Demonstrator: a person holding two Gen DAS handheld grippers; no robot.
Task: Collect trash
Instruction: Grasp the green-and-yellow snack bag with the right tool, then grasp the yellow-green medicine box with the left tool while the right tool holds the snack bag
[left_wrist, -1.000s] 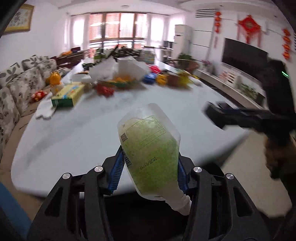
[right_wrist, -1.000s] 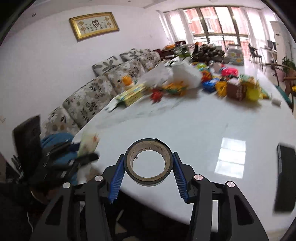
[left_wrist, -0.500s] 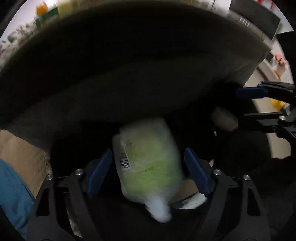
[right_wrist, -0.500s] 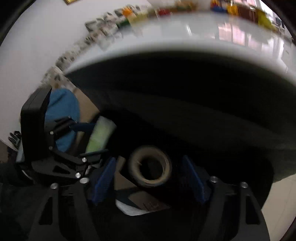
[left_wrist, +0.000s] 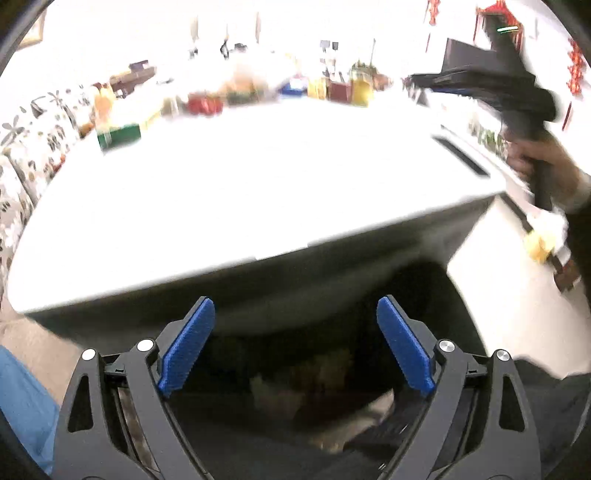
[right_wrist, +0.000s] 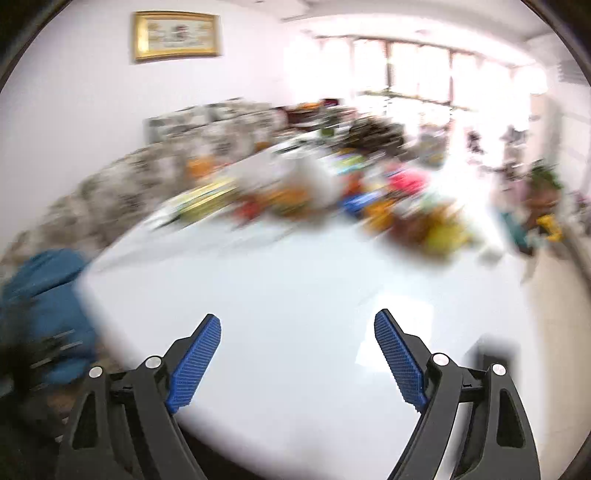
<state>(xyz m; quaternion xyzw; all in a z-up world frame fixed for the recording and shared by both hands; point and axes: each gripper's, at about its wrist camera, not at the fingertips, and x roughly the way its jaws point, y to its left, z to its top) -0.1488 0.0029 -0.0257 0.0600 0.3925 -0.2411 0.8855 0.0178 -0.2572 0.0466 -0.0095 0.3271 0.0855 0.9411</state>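
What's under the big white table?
Under the table edge it is dark. A dim, blurry heap of pale scraps shows between the open left tongs. What each piece is, and anything deeper in the shadow, cannot be seen.

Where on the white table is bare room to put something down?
The near half of the table is bare, from its front edge to the heap of toys and boxes. A dark flat thing lies near the right corner. The far half is crowded.
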